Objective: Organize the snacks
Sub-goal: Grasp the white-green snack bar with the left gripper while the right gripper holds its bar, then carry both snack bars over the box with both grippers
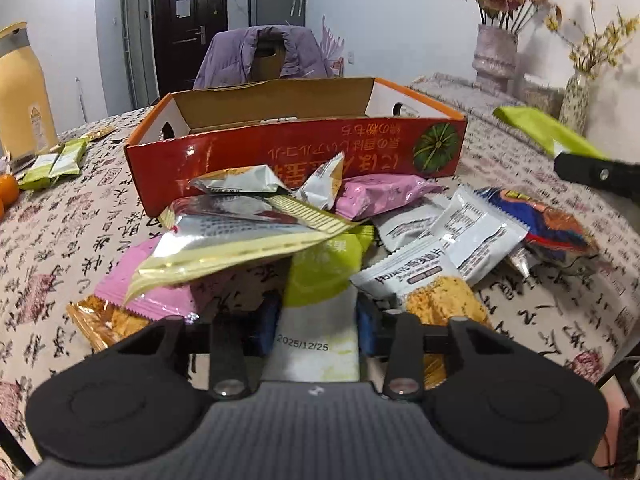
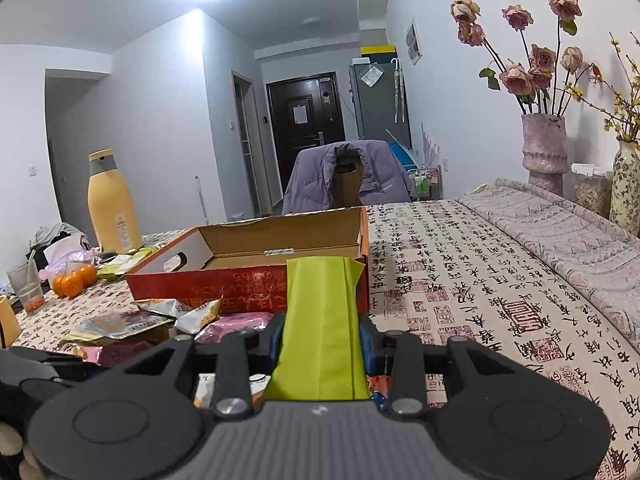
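Observation:
An open red cardboard box stands on the table, empty inside as far as I see; it also shows in the right wrist view. A pile of snack packets lies in front of it. My left gripper is shut on a green-and-white packet stamped 2025/12/25, low at the pile's near edge. My right gripper is shut on a plain lime-green packet, held above the table just before the box's right end. That packet and gripper tip show at the right of the left wrist view.
A yellow bottle, oranges and a glass stand left of the box, with green packets nearby. Vases of flowers stand at the far right. A chair with a purple jacket is behind the table.

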Motion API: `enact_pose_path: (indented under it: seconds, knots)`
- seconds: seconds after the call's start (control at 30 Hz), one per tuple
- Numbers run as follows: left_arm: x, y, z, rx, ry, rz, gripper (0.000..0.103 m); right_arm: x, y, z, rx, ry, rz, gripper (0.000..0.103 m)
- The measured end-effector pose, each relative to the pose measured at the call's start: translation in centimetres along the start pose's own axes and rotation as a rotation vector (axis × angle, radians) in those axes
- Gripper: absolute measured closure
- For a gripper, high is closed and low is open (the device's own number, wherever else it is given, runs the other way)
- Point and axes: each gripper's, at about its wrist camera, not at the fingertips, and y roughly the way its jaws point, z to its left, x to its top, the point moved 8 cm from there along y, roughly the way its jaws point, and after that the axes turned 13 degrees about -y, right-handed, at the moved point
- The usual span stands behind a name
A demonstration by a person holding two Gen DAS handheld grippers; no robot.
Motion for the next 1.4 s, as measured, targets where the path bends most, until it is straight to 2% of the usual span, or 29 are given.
enact_pose_path:
  seconds: [0.43, 0.77, 1.17, 1.4]
  knots:
    - [-0.1, -2.6, -1.0, -0.014, 0.003, -0.068, 0.068, 0.1, -0.4, 0.3, 0.013, 0.001, -0.009, 0.068]
    - [1.9, -5.0, -2.4, -0.026, 0.01, -0.161, 0.068, 0.2, -0.3, 0.5, 0.016, 0.003, -0.013, 0.068]
    - [5.3, -6.2, -4.1, -0.057, -0.007, -0.224, 0.068, 2.5, 0.4, 1.1, 0.018, -0.022, -0.048, 0.068]
    - [9.4, -6.8, -5.1, -0.075, -0.03, -0.27, 0.068, 5.5, 1.3, 1.1, 0.011, -0.049, -0.078, 0.068]
